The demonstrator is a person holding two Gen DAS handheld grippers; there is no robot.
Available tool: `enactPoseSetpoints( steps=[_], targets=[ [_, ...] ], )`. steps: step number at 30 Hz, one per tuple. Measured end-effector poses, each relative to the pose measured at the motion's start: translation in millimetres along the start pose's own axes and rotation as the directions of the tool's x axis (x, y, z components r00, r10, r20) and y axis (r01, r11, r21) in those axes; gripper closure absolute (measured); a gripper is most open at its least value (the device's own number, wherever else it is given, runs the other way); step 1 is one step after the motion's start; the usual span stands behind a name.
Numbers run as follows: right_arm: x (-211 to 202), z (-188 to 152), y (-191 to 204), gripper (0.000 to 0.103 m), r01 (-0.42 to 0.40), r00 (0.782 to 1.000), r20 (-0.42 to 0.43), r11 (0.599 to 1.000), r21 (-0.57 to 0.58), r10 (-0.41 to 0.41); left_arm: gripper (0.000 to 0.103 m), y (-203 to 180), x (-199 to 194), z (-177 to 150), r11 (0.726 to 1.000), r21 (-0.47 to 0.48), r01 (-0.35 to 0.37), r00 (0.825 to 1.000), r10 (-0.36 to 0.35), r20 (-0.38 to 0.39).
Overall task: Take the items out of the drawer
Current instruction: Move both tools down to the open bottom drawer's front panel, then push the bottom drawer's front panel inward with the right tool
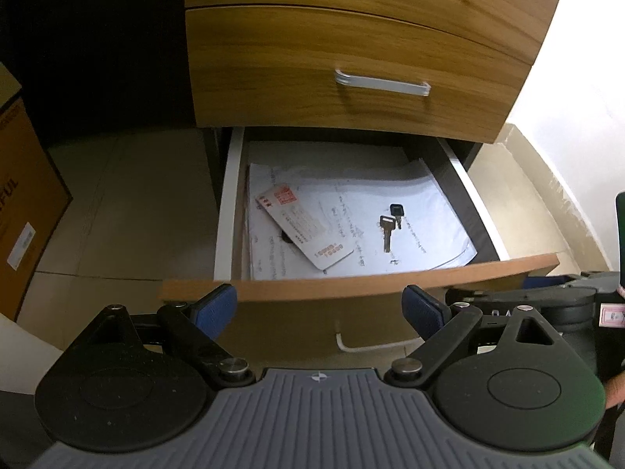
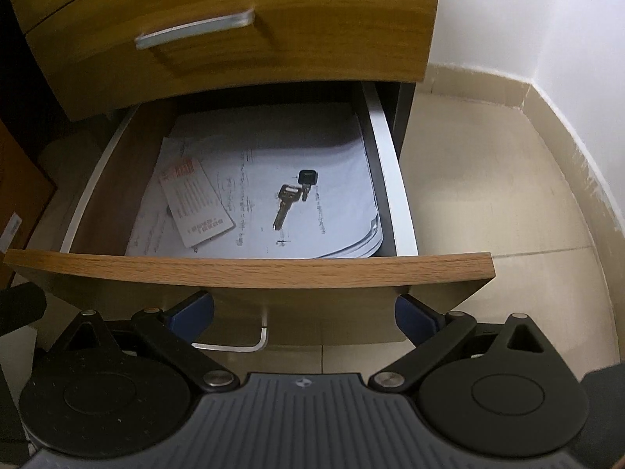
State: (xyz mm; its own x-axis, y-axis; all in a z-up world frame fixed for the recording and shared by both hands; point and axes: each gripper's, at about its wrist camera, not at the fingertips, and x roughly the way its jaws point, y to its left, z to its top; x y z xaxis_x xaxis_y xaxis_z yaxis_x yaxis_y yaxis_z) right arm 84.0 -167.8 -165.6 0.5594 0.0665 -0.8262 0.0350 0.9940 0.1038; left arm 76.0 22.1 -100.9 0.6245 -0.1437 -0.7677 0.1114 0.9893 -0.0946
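The bottom drawer [image 1: 359,277] of a wooden cabinet stands pulled out; it also shows in the right wrist view [image 2: 250,269]. Inside lie white papers [image 1: 422,195], a white card with red print [image 1: 302,230] and two keys [image 1: 388,224]. The right wrist view shows the papers [image 2: 332,148], the card [image 2: 197,205] and the keys [image 2: 291,199]. My left gripper [image 1: 320,308] is open and empty, in front of the drawer front. My right gripper [image 2: 304,316] is open and empty, just in front of the drawer's handle [image 2: 250,342].
Two closed drawers with metal handles [image 1: 383,84] sit above the open one. A brown cardboard box [image 1: 23,195] stands on the tiled floor at left. A white wall and skirting [image 2: 566,136] run along the right. The right gripper's body [image 1: 566,305] shows at the left view's right edge.
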Motion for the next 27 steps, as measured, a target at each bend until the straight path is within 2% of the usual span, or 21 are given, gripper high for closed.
enactPoseSetpoints(
  steps=[6,14,20,27],
  targets=[
    [10,12,-2,0.002,-0.008,0.998,0.057,1.000,0.006,0.007,0.010,6,5,5,0.999,-0.018,-0.037,0.999,0.037,0.036],
    [29,30,-4,0.001,-0.013,0.990,0.142,1.000,0.010,0.012,0.010,11,13,10,0.997,-0.055,-0.046,0.998,0.049,0.051],
    [43,41,-3,0.000,-0.015,0.979,0.202,1.000,0.009,0.013,0.010,7,16,11,0.999,-0.031,-0.039,0.995,0.041,0.087],
    [58,60,-2,0.000,-0.013,0.971,0.238,1.000,0.010,0.011,0.010,8,24,10,0.999,-0.026,-0.034,0.995,0.036,0.089]
  ],
)
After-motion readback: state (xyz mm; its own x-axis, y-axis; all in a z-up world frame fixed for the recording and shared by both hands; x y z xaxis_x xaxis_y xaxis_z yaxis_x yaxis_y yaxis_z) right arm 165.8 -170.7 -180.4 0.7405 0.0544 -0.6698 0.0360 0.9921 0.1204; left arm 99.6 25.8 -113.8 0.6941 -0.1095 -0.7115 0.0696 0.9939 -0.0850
